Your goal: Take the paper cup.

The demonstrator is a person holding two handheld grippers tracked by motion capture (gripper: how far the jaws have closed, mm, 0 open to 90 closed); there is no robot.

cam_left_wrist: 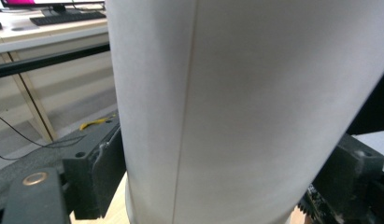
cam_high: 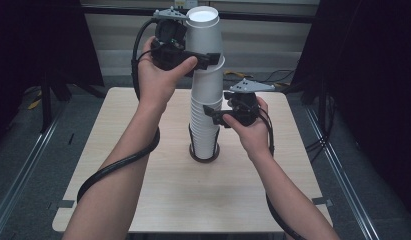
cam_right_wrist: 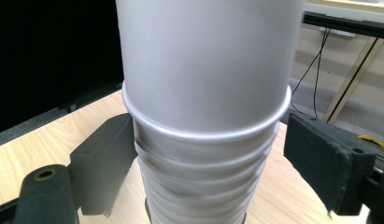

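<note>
A tall stack of white paper cups (cam_high: 205, 125) stands upright in a dark round holder (cam_high: 204, 154) near the middle of a light wooden table (cam_high: 143, 200). Above the stack, the left gripper (cam_high: 203, 59) clamps the side of the top cup (cam_high: 203, 35), which sits partly lifted out of the cups below it. Lower down, the right gripper (cam_high: 213, 116) straddles the stack's upper rims; its left pad (cam_right_wrist: 108, 158) touches the cups, while its right pad (cam_right_wrist: 325, 154) stands just clear, so no firm grip shows.
</note>
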